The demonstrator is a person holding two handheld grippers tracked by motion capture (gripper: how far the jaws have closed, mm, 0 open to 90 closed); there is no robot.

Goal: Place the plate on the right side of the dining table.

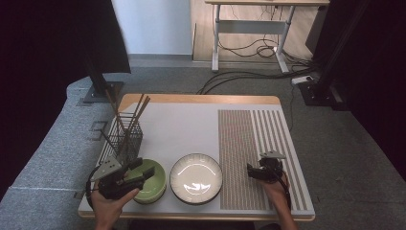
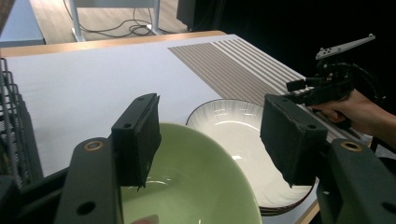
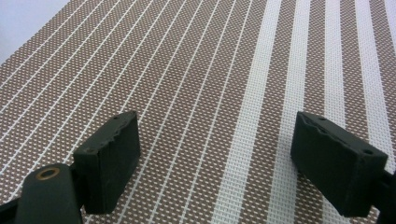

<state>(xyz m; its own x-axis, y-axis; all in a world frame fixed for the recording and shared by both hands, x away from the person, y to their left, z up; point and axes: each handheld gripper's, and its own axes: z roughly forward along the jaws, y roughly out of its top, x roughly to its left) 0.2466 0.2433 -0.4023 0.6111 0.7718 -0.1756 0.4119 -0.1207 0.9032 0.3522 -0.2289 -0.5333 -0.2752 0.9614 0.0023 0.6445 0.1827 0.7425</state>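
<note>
A green bowl [image 1: 154, 184] sits at the table's front left, with a white ribbed plate [image 1: 196, 178] just to its right. My left gripper [image 1: 142, 171] hovers over the bowl [image 2: 201, 186], open, its jaws wide apart and nothing between them; the plate [image 2: 233, 128] lies beyond. My right gripper [image 1: 253, 170] is open above the brown striped placemat [image 1: 249, 158] at the right. In the right gripper view its jaws stand apart over the woven mat [image 3: 196, 93]. The right gripper [image 2: 299, 88] also appears far off in the left gripper view.
A black wire basket [image 1: 125, 136] holding several dark chopsticks [image 1: 136, 115] stands behind the bowl at the left. The table's white surface [image 1: 177, 129] stretches between basket and placemat. A desk and cables lie on the floor beyond.
</note>
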